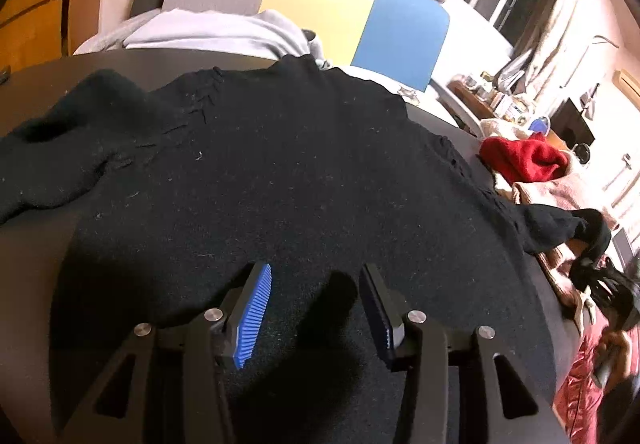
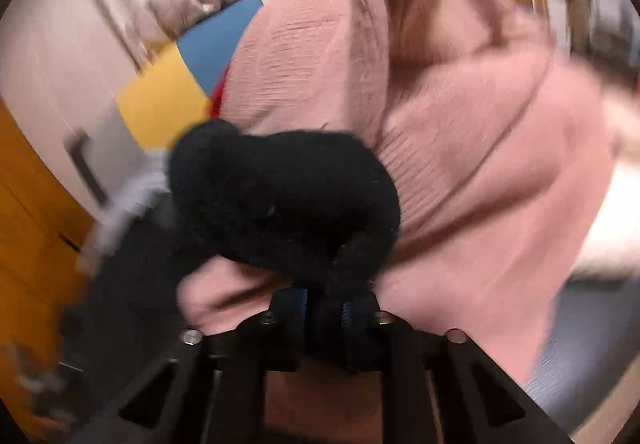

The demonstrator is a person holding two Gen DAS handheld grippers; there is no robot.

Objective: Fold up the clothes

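Right now: a black sweater [image 1: 280,172] lies spread flat on the dark bench [image 1: 36,284], one sleeve out to the left, the other trailing off the right edge.
Left tongs [image 1: 316,308]: spread apart, hovering over the lower middle of the sweater, blue pads [image 1: 254,314] clear of the knit, nothing between them.
Right tongs [image 2: 326,310]: pressed together, pinching the cuff [image 2: 280,196] of the trailing sleeve; the picture from that side is blurred.
Behind the cuff: a pink sweater [image 2: 460,148] heaped right up against it, with a red garment [image 1: 524,160] on the same pile beside the bench.
Step in hand: by my reading, bringing the right sleeve in across the body for the first fold.
To do it well: lift the cuff free of the pink knit before drawing it over, or that one may drag along.
Path: carry the sleeve low and level, so it lands straight across the chest and not bunched.
Left tongs' job: press down near the right shoulder seam to hold the body flat while the sleeve crosses.
Risk: the grip sits on the very end of a thick cuff; a quick pull could slip it loose.
Also on the bench: a grey garment [image 1: 208,30] at the far edge, well clear of the fold.
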